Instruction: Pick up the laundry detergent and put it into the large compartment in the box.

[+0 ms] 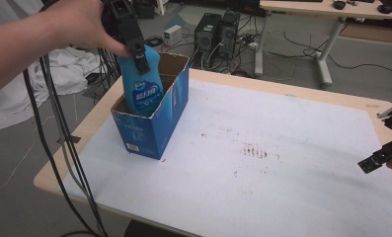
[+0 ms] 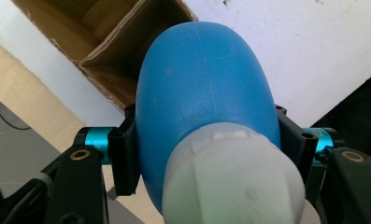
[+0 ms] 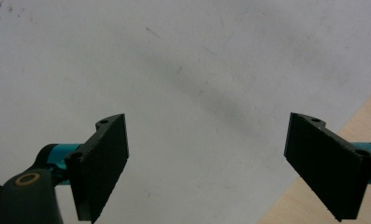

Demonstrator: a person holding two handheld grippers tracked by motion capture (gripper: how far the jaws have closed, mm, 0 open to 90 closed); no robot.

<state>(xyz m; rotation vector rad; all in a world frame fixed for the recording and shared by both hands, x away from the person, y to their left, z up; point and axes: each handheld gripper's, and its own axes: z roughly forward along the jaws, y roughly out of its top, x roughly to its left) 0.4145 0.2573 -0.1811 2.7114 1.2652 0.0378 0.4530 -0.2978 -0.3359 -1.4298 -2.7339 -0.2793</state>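
A blue plastic bottle (image 1: 142, 84) with a white cap stands partly down inside an open blue cardboard box (image 1: 159, 116) at the table's left. My left gripper (image 1: 137, 47) is shut on the bottle's upper part, held from above by a hand. In the left gripper view the blue bottle (image 2: 202, 98) bulges between the two black jaws, its white cap (image 2: 234, 182) nearest the camera, and the box's brown inside (image 2: 113, 42) lies beyond. My right gripper (image 3: 206, 163) hangs open over the white mat, nothing between its jaws; in the high view the right gripper (image 1: 383, 143) sits at the far right edge.
A white mat (image 1: 262, 163) with dark reddish stains covers the wooden table (image 1: 50, 175). Black cables (image 1: 60, 143) hang down past the table's left edge. Computer towers (image 1: 215, 32) and another desk stand on the floor behind.
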